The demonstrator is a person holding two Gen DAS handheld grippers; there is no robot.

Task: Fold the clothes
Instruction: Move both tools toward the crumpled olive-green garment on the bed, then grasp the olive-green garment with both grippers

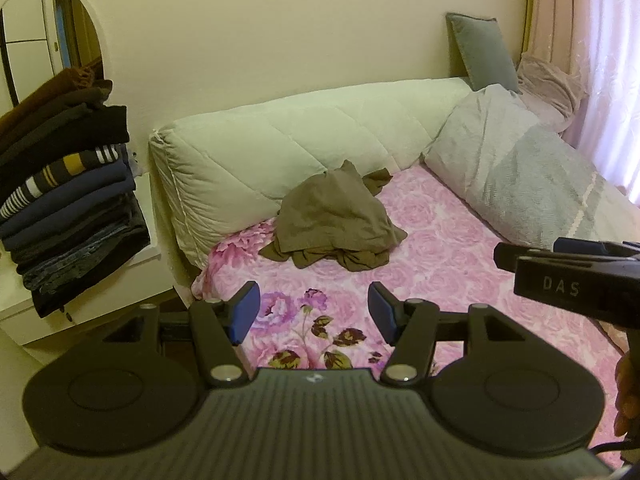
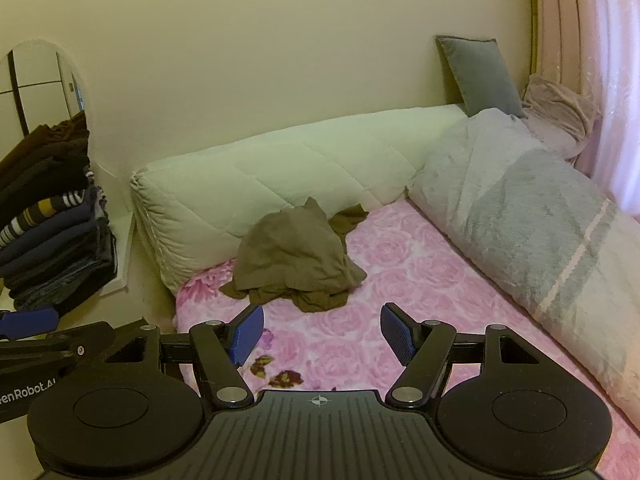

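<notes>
While both my grippers hang over the bed point(image 1: 460, 248), the left gripper point(image 1: 314, 310) and the right gripper point(image 2: 322, 334) each have their blue pads spread wide, with nothing between them. Ahead of both sets of jaws, well apart from them, a brown garment point(image 1: 340, 224) lies crumpled in a heap on the pink sheet, its far edge touching the quilted white bolster point(image 1: 288, 136). Off to my left, beyond the bed's edge, a stack point(image 1: 68, 200) of folded dark clothes leans on a white stand.

What worries me is the heap itself. I cannot make out a hem, sleeve or collar in it, so a pinch taken blindly would likely gather several layers at once and lift a knot instead of an edge. If my two sides catch mismatched corners, the cloth would twist as it spreads. Dragging it forward could also ruck the sheet beneath. The stack to my left tilts outward; a careless swing or a poorly set piece might topple it.

Readable writing: "DAS" on the right gripper's body as seen from the left view, and part of "enRobot.A" on the left gripper's body as seen from the right view.
</notes>
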